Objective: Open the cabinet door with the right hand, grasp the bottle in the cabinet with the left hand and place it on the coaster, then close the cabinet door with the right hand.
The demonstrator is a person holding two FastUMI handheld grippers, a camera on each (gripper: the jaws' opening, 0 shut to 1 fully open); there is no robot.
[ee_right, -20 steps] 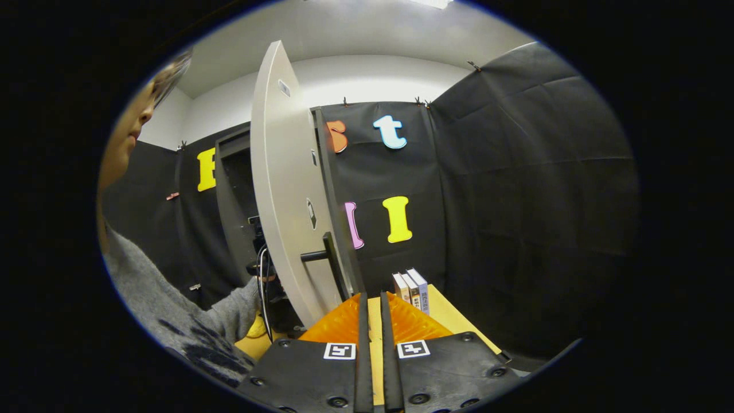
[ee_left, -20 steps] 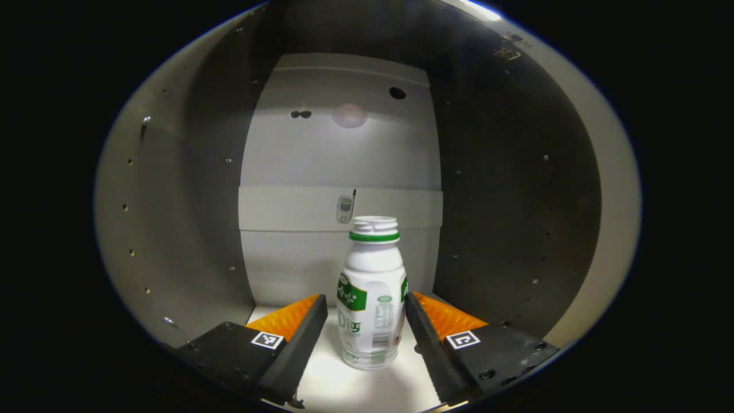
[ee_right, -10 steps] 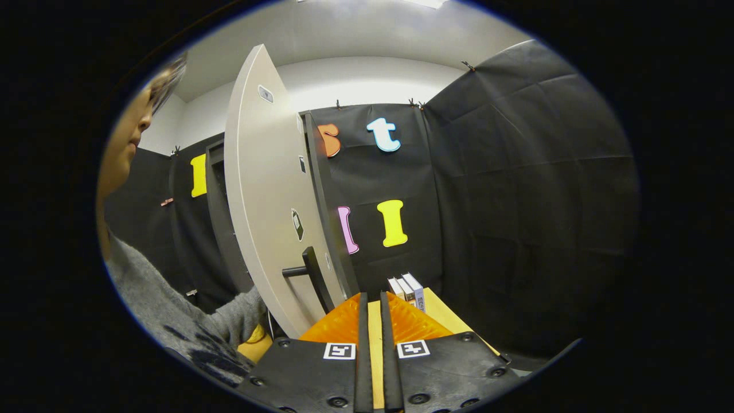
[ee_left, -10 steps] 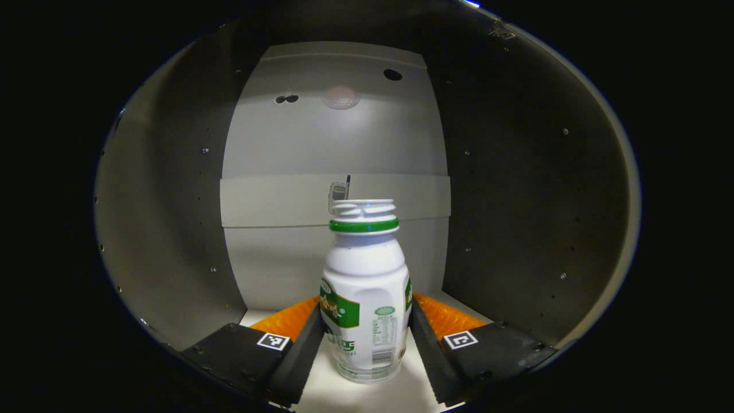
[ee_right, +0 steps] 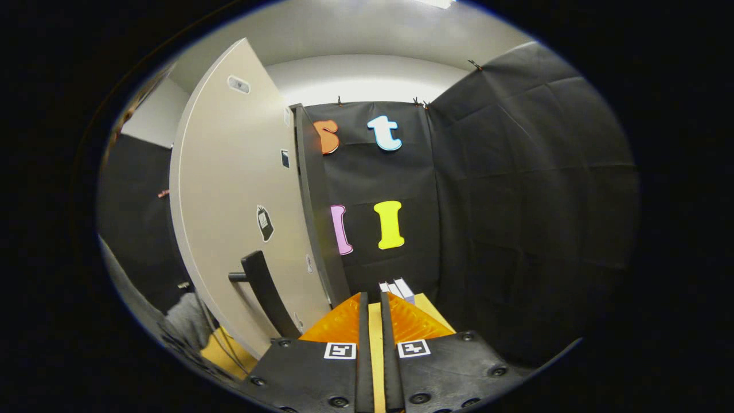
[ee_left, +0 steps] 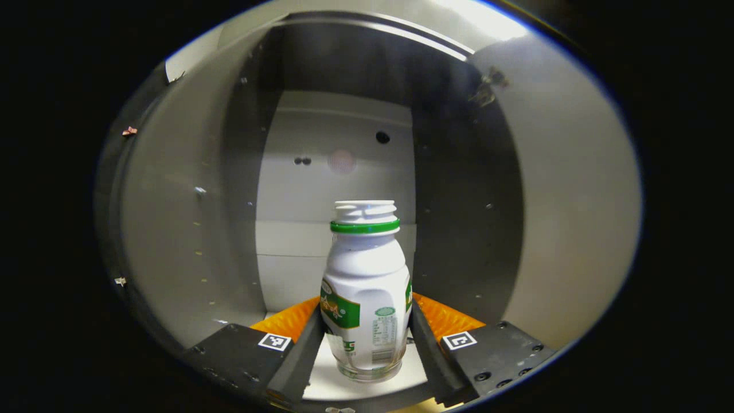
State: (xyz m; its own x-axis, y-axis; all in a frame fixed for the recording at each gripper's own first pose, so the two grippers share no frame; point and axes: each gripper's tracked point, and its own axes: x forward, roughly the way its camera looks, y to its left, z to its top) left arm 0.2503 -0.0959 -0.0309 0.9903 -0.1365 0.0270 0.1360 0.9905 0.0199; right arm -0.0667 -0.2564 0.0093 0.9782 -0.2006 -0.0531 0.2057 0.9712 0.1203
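Currently, I see the cabinet (ee_left: 189, 229) interior at 12 o'clock; its door (ee_right: 229, 201) stands open at 10 o'clock of my right gripper (ee_right: 372, 310), which is clenched on nothing. My left gripper (ee_left: 367, 321) grasps the upright bottle (ee_left: 365, 287) between both fingers.

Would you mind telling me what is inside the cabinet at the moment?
A white bottle with a green neck ring stands upright between the left hand-held gripper fingers. The cabinet floor beneath the bottle is hidden.

Books (ee_right: 395, 288) stand on the yellow table (ee_right: 375, 344).
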